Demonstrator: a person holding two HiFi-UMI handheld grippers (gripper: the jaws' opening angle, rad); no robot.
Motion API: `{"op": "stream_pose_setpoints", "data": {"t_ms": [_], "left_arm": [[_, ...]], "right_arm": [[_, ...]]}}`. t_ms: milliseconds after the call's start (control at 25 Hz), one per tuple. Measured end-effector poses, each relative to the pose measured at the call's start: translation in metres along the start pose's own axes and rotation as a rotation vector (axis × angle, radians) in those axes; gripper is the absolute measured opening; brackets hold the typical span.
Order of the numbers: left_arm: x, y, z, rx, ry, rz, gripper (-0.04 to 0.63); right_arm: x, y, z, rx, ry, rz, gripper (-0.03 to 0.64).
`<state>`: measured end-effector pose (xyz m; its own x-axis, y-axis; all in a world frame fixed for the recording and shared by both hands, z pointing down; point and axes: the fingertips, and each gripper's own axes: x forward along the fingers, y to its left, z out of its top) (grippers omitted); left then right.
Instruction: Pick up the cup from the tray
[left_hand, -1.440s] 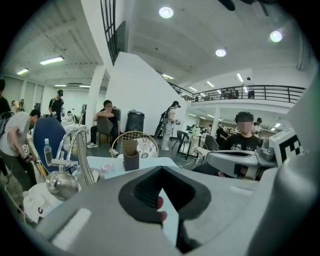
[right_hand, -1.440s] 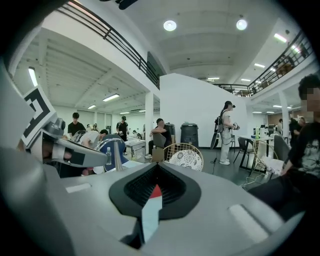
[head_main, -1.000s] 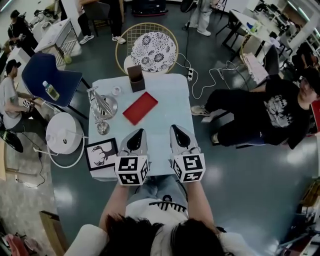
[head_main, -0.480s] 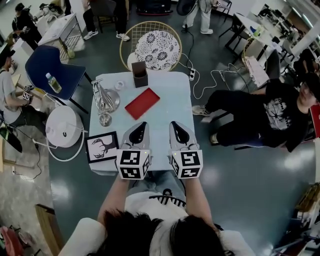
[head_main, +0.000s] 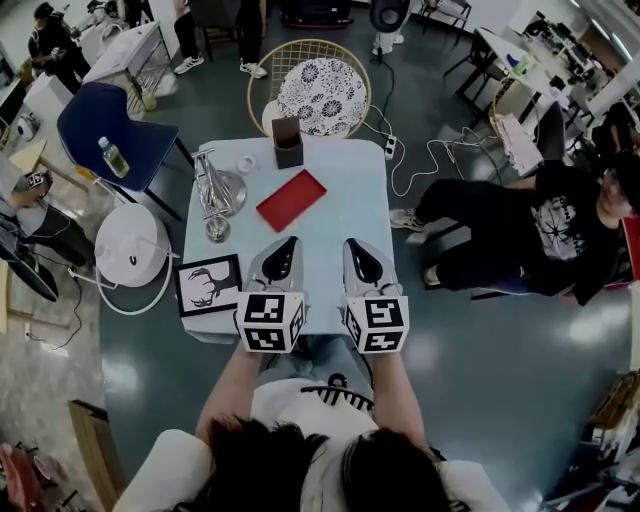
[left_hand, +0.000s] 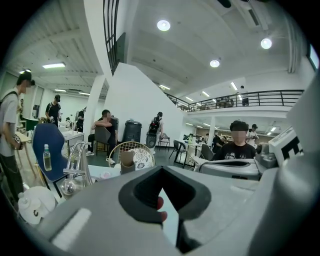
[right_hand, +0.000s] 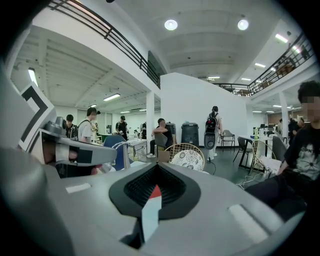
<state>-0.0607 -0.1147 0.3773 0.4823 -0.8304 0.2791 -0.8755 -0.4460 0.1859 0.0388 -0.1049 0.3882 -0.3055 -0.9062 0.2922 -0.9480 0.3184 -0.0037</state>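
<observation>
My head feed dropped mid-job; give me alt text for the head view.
The left gripper and right gripper hover shut and empty over the near edge of a pale blue table. Beyond them lies a red tray, with a brown cup at the far edge and a metal rack to the left.

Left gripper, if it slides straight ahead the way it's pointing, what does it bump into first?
Probably the red tray, lying on the table straight ahead of the left gripper. The gripper tips down a little, so it might touch the bare table first; depth is hard to judge.
</observation>
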Motion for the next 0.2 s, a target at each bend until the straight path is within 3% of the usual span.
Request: {"op": "stream_pose_setpoints", "data": {"t_ms": [200], "left_arm": [[-0.0052, 0.0024, 0.0016, -0.005, -0.005, 0.006, 0.000]], "right_arm": [[-0.0022, 0.0065, -0.0017, -0.004, 0.007, 0.014, 0.023]]}}
